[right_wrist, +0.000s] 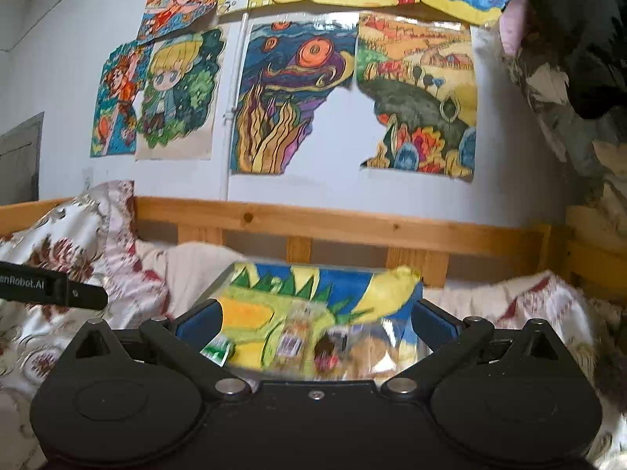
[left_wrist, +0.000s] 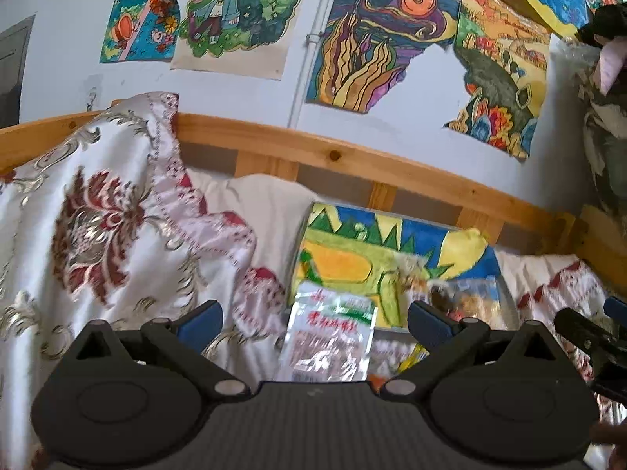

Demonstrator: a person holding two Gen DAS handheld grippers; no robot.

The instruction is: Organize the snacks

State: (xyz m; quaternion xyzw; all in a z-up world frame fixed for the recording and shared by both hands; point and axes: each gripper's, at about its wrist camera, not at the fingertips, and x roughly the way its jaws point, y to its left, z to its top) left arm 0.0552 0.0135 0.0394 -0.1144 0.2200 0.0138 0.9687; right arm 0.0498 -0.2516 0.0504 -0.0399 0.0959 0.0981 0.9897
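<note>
Silvery and clear snack packets [left_wrist: 331,337] lie at lower centre of both views on a painted dinosaur sheet [left_wrist: 372,258] spread over the bed. Left gripper [left_wrist: 315,319] and right gripper [right_wrist: 317,321] hover with jaws wide, holding nothing — sorting looks barely begun. Next move: descend onto one packet and close.

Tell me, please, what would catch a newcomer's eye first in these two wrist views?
Probably the bright children's drawings taped across the white wall above the wooden bed rail. Next comes the green dinosaur painting lying on the bed, with a silvery snack packet in front of it, between the open fingers of the left gripper. On the left, a white cushion with red flowers leans on the rail.
</note>
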